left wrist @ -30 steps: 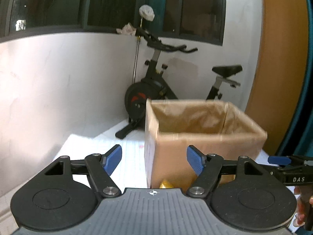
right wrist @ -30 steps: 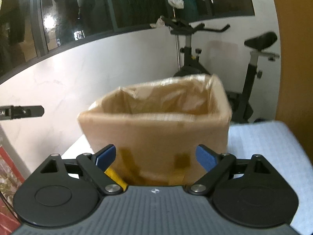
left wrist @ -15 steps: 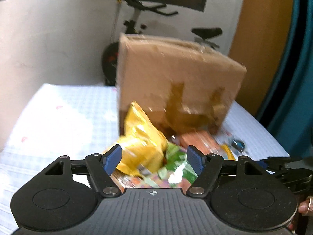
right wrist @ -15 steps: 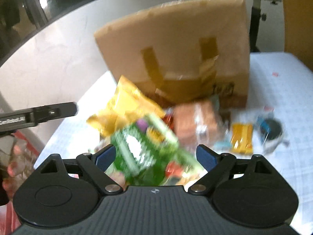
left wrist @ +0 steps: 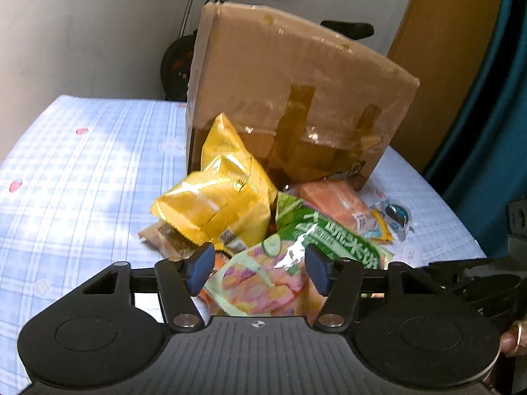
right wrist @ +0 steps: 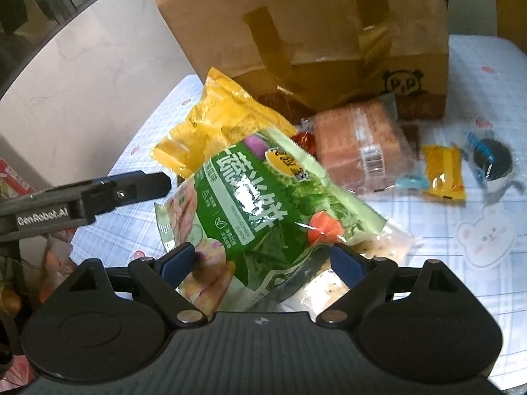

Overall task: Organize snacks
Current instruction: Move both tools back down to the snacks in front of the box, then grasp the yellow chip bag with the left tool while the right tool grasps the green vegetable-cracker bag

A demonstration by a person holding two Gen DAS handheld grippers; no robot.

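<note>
A pile of snacks lies on the checked tablecloth point(left wrist: 82, 171) in front of a taped cardboard box point(left wrist: 290, 98). A yellow bag point(left wrist: 217, 197) leans on the box; it also shows in the right wrist view point(right wrist: 224, 118). A green vegetable-cracker bag point(right wrist: 263, 204) lies nearest, also in the left wrist view point(left wrist: 332, 240). Behind are an orange pack point(right wrist: 359, 141), a small yellow packet point(right wrist: 443, 172) and a dark round snack point(right wrist: 492, 161). My left gripper point(left wrist: 258, 268) is open above the pile's near edge. My right gripper point(right wrist: 263, 263) is open over the green bag, holding nothing.
The box point(right wrist: 316, 29) stands at the back of the table. An exercise bike point(left wrist: 178, 62) stands behind it by the white wall. An orange door point(left wrist: 444, 49) and a teal curtain point(left wrist: 487, 105) are at the right. The left gripper's finger point(right wrist: 98, 194) shows in the right wrist view.
Both cameras tilted down from the box's open top to the snack pile and moved closer. Both grippers stayed open and empty.
</note>
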